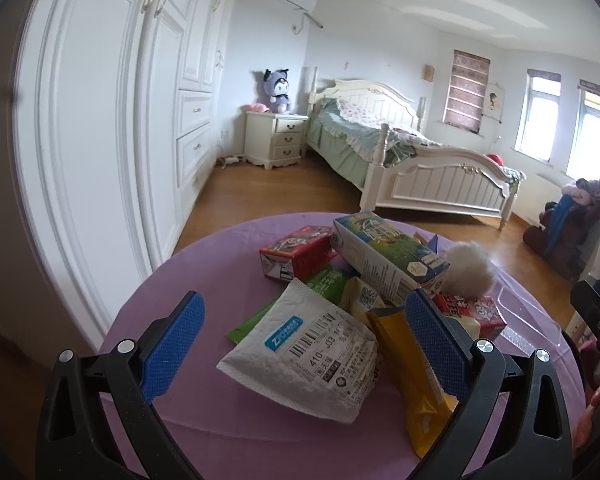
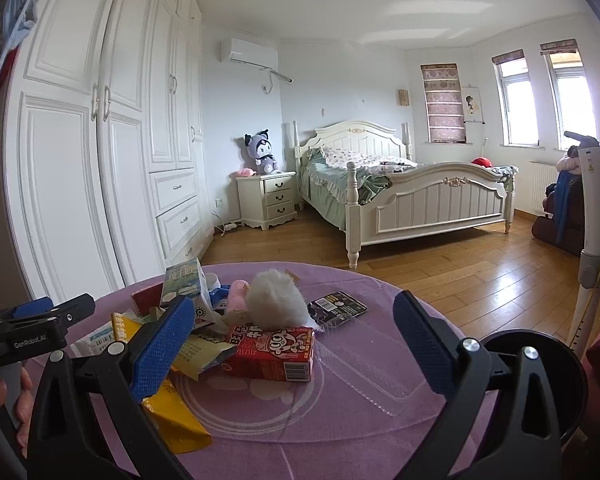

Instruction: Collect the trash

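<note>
Trash sits heaped mid-table on the purple tablecloth (image 1: 204, 432): white courier mailer (image 1: 304, 356), yellow wrapper (image 1: 412, 380), two red drink cartons, a blue-green carton (image 1: 384, 256), a white fluffy ball (image 2: 274, 298).

Left gripper (image 1: 304, 344) — fingers spread wide, holding nothing — frames the mailer, likely its first pick.

Right gripper (image 2: 296, 344), equally wide and empty, faces the nearer red carton (image 2: 272, 354).

Clear plastic tray (image 2: 364, 364) lies flat beside it. Open cloth nearer the front rim gives approach room; the pile overlaps — neighbours may drag.

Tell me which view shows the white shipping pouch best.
Left wrist: the white shipping pouch lies unobstructed between the open left gripper, label readable. The right wrist shows only its corner behind that gripper's finger.
</note>
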A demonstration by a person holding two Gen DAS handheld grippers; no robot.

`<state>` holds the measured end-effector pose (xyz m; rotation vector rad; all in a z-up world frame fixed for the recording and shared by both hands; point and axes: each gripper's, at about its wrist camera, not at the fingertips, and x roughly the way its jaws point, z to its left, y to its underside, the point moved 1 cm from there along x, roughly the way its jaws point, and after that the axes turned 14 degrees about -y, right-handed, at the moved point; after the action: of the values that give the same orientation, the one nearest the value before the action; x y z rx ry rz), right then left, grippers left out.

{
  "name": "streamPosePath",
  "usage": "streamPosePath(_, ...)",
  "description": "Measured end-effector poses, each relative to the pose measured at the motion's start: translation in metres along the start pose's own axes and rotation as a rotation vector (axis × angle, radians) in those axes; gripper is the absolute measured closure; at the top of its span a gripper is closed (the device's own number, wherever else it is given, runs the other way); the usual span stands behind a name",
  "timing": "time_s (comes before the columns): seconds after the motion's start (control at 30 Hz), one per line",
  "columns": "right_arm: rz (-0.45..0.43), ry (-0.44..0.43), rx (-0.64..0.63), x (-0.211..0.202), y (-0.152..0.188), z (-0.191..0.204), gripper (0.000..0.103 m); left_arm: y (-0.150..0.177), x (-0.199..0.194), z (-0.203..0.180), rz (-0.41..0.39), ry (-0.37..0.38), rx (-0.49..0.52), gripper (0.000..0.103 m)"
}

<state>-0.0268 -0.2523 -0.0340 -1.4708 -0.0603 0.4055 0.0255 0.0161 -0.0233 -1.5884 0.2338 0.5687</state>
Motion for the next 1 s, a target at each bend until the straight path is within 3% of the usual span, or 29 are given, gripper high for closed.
streamPosePath(0.37,-0.014,-0.004,0.028,-0.001,-0.003,-0.003,0.005,0.001,0.003,0.0,0.012,-0.015,-0.002,0.004)
streamPosePath(0.5,-0.168,-0.054,0.054,-0.025,-0.012,-0.004,0.005,0.001,0.002,0.0,0.008,-0.028,0.004,0.004)
streamPosePath(0.6,-0.083,-0.123,0.089,-0.019,-0.025,-0.006,0.005,0.001,0.002,-0.002,0.003,-0.064,0.014,0.004)
streamPosePath(0.87,0.045,-0.147,0.131,-0.01,-0.018,-0.004,0.005,0.0,-0.002,0.004,0.006,-0.067,-0.021,0.004)
streamPosePath(1.0,0.069,-0.154,0.154,-0.009,-0.015,-0.005,0.005,-0.004,-0.006,0.006,0.011,-0.069,-0.012,0.004)
